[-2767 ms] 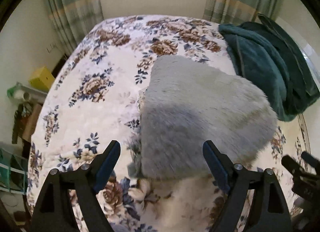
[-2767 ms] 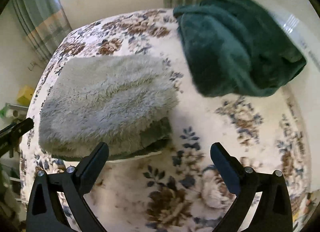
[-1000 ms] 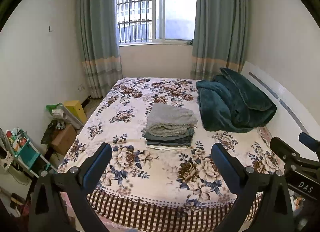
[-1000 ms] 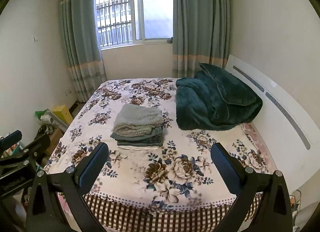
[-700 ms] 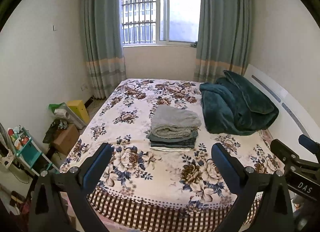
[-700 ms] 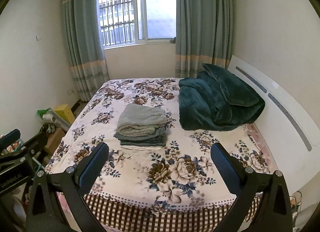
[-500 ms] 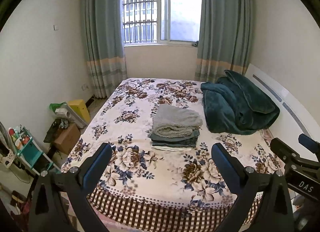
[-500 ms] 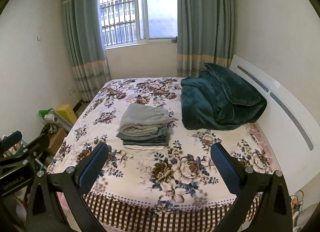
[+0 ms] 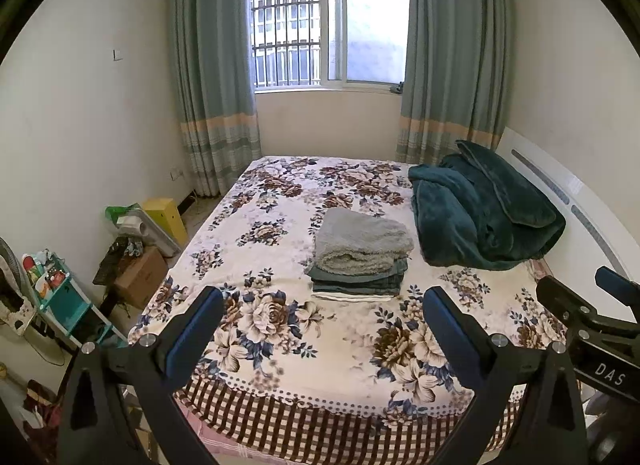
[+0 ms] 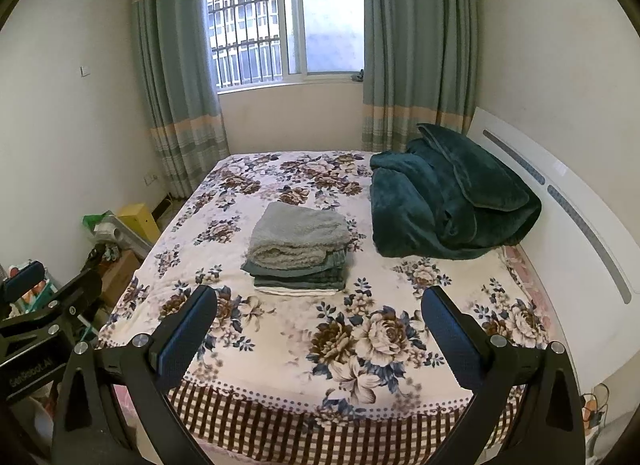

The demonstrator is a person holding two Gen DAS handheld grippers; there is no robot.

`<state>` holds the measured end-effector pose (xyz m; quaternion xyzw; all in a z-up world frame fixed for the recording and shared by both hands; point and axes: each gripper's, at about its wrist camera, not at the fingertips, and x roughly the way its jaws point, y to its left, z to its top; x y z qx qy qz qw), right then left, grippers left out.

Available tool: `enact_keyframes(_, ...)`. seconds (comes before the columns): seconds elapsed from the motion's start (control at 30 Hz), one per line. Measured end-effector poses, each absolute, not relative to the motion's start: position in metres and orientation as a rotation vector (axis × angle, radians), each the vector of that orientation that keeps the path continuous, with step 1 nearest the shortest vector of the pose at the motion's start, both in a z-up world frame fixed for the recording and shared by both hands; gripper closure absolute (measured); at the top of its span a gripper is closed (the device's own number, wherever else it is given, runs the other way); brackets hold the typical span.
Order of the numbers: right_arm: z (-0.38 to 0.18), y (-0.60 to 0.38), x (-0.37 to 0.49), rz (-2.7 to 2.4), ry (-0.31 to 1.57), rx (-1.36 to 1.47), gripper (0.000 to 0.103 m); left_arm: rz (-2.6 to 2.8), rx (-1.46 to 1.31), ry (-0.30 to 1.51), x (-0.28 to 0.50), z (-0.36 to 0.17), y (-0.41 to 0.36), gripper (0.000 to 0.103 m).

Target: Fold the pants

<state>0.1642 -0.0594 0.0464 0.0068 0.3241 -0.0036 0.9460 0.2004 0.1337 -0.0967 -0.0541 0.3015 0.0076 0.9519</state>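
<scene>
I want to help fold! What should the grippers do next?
Probably nothing more than resting: the grey fluffy pants already lie folded atop the stack of clothes on the bed, and the left hand-held gripper and right hand-held gripper hang open, empty.

Grey fleecy pants (image 9: 362, 240), folded flat, topping a neat stack of folded clothes (image 10: 298, 271); mid-bed

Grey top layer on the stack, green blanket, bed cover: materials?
Grey top layer: looks like plush fleece or sherpa; fuzzy, matte nap, thick rolled edge. Green blanket: likely velvety fleece; soft sheen on its folds. Bed cover: printed floral fabric, flat and matte; fibre unclear. Both grippers, left gripper and right gripper, are open, touching nothing.
</scene>
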Motion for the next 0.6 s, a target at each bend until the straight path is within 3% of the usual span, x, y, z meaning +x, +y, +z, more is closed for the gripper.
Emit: enact_keyframes(0.6,0.0421,-0.0526,0.1657,-0.002,0.665,0.011,0.0,0.019,-0.108,0.613,0.1984,-0.0961,0.1368,0.001)
